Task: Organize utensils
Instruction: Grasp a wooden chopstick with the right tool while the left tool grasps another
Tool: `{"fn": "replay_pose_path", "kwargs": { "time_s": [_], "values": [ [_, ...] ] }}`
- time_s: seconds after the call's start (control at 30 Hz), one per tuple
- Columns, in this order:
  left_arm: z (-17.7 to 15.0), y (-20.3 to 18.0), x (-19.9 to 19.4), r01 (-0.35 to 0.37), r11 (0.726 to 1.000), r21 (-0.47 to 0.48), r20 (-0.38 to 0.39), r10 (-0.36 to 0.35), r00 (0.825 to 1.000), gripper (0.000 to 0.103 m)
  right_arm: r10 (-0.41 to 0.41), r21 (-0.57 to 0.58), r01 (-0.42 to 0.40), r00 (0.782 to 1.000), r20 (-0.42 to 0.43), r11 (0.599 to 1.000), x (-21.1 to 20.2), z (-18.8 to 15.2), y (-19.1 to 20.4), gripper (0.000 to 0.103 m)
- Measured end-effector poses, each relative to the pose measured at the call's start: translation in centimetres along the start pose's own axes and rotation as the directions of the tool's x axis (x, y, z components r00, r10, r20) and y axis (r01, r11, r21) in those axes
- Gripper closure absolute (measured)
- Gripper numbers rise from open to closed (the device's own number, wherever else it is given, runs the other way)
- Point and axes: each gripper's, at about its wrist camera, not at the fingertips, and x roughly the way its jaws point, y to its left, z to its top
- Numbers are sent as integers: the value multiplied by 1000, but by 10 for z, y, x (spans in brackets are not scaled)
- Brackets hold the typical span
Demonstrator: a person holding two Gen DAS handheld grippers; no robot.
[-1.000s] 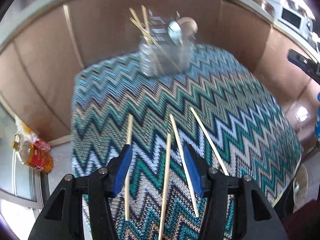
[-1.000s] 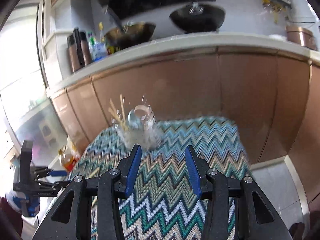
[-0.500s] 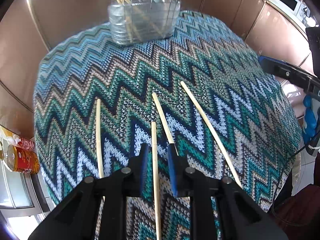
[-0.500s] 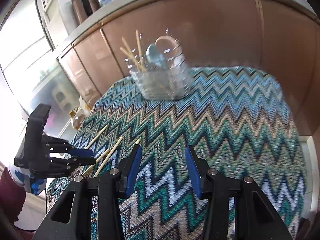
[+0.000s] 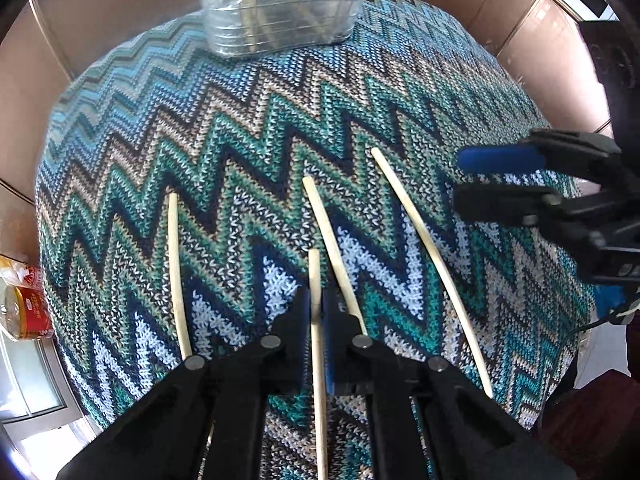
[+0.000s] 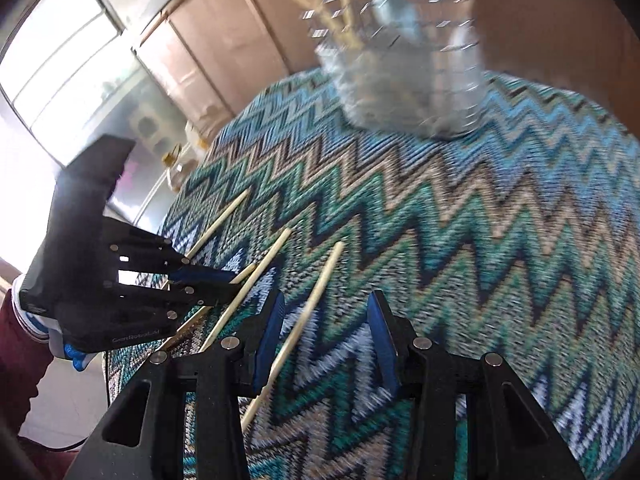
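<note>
Several pale wooden chopsticks lie on the zigzag-patterned tablecloth (image 5: 248, 128). My left gripper (image 5: 316, 312) points steeply down and is shut on one chopstick (image 5: 315, 276), which runs between its blue pads. Beside it lie a left chopstick (image 5: 176, 272), a middle one (image 5: 330, 236) and a right one (image 5: 424, 248). My right gripper (image 6: 326, 336) hovers over that right chopstick (image 6: 320, 292); the jaws are closing, the stick lies by the left pad, and no pad presses on it. A wire basket (image 5: 280, 4) at the far edge holds more chopsticks and a spoon.
Brown cabinet fronts (image 5: 520, 20) curve around the far side of the table. An oil bottle (image 5: 24, 312) stands off the table's left edge. A maroon sleeve (image 6: 16, 344) shows behind the left gripper (image 6: 234, 283). The right gripper (image 5: 460, 180) reaches in from the right.
The left gripper dropped toward the cloth and closed on one chopstick. The right gripper swung down from facing the cabinets to hang over the right chopstick, jaws narrowing slightly.
</note>
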Motion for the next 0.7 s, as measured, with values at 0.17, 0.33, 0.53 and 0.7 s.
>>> {"fn": "replay_pose_path", "kwargs": {
  "time_s": [0.17, 0.33, 0.53, 0.7],
  "values": [
    [-9, 19, -7, 42, 999, -34, 45, -41, 998, 98, 4, 17, -3, 997, -78, 1000, 24, 12, 4, 74],
    [-22, 32, -16, 73, 996, -52, 78, -69, 995, 98, -10, 44, 16, 992, -126, 999, 41, 21, 5, 86],
    [-39, 39, -27, 107, 991, -76, 117, -98, 988, 98, -44, 52, 54, 980, -192, 997, 53, 30, 7, 94],
    [-49, 45, -41, 117, 988, -98, 149, -102, 984, 98, -81, 30, 90, 972, -221, 996, 59, 37, 13, 94]
  ]
}}
